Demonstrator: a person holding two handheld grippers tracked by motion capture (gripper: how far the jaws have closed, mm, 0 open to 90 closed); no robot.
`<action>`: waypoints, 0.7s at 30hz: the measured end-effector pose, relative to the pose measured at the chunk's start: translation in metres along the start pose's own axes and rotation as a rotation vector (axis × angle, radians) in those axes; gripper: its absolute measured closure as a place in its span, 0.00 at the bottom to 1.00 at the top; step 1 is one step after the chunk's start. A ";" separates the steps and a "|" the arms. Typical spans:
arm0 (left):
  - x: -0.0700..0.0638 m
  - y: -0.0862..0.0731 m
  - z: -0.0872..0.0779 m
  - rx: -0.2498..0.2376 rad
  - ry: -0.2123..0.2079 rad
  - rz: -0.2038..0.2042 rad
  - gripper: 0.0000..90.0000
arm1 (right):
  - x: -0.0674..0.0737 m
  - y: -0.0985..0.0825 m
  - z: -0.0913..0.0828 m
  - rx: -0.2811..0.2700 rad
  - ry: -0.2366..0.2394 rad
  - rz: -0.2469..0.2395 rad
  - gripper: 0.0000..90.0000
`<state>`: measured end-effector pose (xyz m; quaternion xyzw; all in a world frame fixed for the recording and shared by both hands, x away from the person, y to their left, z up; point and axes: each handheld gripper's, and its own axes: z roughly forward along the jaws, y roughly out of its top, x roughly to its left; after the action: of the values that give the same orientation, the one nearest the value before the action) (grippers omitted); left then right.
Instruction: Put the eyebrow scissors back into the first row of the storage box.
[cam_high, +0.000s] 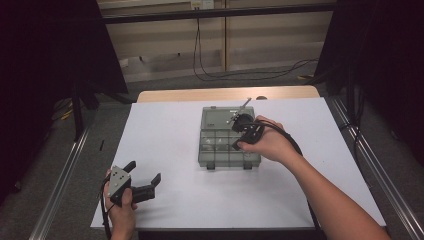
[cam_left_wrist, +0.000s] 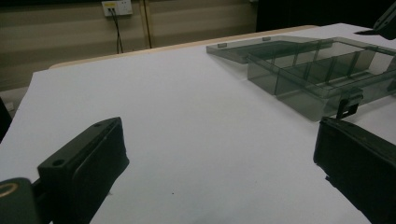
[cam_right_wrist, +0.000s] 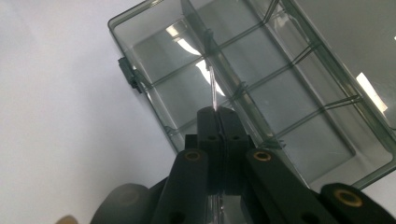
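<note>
Item 1: compartment box (cam_high: 222, 142), smoky clear plastic, open, lid laid flat on the far side. Location: middle of the white surface (cam_high: 165, 135), slightly right of centre. Dividers split the tray into several cells; 2 dark latches sit on the near wall.

Item 2: right claw (cam_right_wrist: 218, 113), held over the box's right half, pointing down into it. State: jaws pressed together on a thin clear strip (cam_right_wrist: 212, 88), apparently a loose divider, which stands edge-on above a cell wall.

Item 3: left claw (cam_high: 145, 181), near-left corner of the surface, well apart from the box. State: jaws wide, nothing between them, resting idle.

Handling note, as judged from where I stand: the step in hand looks like seating the strip into its slots.
- Keep the strip upright and square to the long walls; a tilt would likely jam 1 end.
- Line up both ends with the grooves before pressing down.
- Lower slowly; the plastic is thin and may bow or slip under a hard pinch.
- The box is light and unheld, so the left claw could steady its near-left wall if it slides.
</note>
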<state>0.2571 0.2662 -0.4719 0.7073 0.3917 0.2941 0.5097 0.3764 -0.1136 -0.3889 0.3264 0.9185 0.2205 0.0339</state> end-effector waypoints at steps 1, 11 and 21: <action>0.000 0.000 0.000 0.000 -0.002 0.000 0.03 | -0.001 0.001 0.000 0.003 -0.005 0.001 1.00; 0.000 0.000 -0.001 -0.001 -0.006 -0.003 0.03 | -0.011 0.010 0.007 0.001 -0.016 0.007 1.00; 0.001 0.000 0.000 -0.006 -0.010 -0.009 0.03 | -0.023 0.019 0.016 0.015 -0.050 0.004 1.00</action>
<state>0.2571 0.2672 -0.4717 0.7054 0.3913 0.2897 0.5151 0.4095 -0.1084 -0.3969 0.3340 0.9183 0.2057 0.0539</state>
